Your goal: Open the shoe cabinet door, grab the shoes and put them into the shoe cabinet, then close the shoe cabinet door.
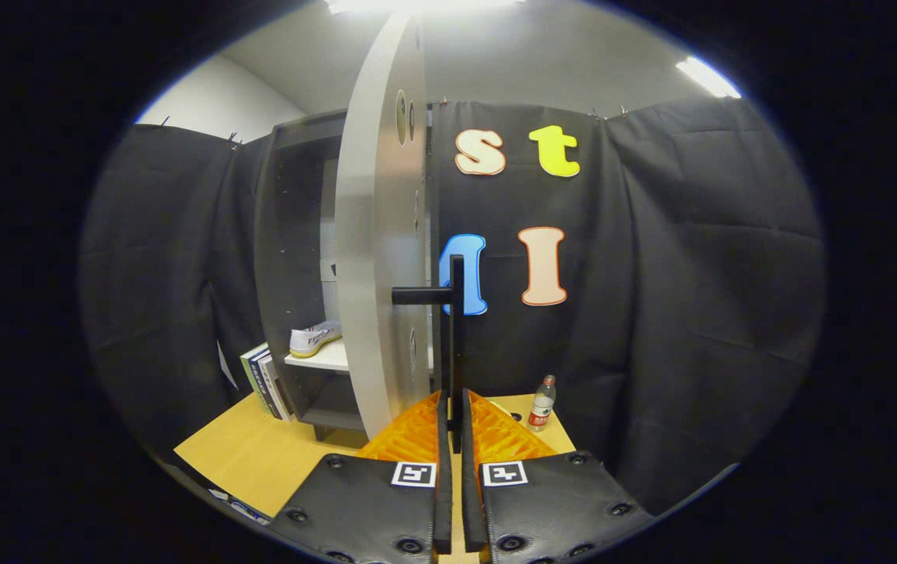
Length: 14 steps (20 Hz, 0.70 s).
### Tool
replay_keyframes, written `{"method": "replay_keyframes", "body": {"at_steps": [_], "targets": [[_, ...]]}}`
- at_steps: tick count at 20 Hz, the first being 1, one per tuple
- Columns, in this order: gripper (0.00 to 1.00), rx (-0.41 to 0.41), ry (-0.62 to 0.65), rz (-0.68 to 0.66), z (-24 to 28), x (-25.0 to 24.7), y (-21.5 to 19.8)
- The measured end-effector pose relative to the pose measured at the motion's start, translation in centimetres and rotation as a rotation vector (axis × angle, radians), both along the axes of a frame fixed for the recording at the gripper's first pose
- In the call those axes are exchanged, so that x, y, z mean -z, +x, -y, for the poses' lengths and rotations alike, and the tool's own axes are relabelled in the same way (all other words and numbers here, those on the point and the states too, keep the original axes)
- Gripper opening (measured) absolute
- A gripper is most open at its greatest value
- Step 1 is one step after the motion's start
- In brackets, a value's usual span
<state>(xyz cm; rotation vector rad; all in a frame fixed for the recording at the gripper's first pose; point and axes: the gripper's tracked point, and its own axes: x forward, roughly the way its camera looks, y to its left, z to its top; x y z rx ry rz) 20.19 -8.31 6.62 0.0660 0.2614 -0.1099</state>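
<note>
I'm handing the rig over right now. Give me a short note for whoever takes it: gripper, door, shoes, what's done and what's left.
Gripper: fingers closed on the vertical bar of the black door handle.
Cabinet door: swung wide open, seen nearly edge-on just ahead of the fingers.
Shoe cabinet: a white shoe lies on its shelf. I cannot tell whether a second shoe is in there.
Nearby: books lean against the cabinet's side; a water bottle stands on the floor by the wall.
Done: door opened, at least one shoe shelved.
Left: check for the other shoe, then swing the door shut.
</note>
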Motion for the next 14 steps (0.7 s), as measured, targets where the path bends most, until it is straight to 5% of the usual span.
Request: {"method": "replay_keyframes", "body": {"at_steps": [4, 5, 8, 13, 14], "targets": [[0.08, -0.033, 0.092, 0.008, -0.2, 0.1, -1.6], [0.21, -0.018, 0.071, 0.026, 0.3, -0.4, -2.1], [0.31, -0.010, -0.006, 0.110, 0.0, -2.5, -3.9], [0.99, -0.088, 0.004, 0.155, -4.0, -2.1, -5.8], [0.99, -0.105, 0.013, 0.151, -4.9, -1.6, -5.9]]}}
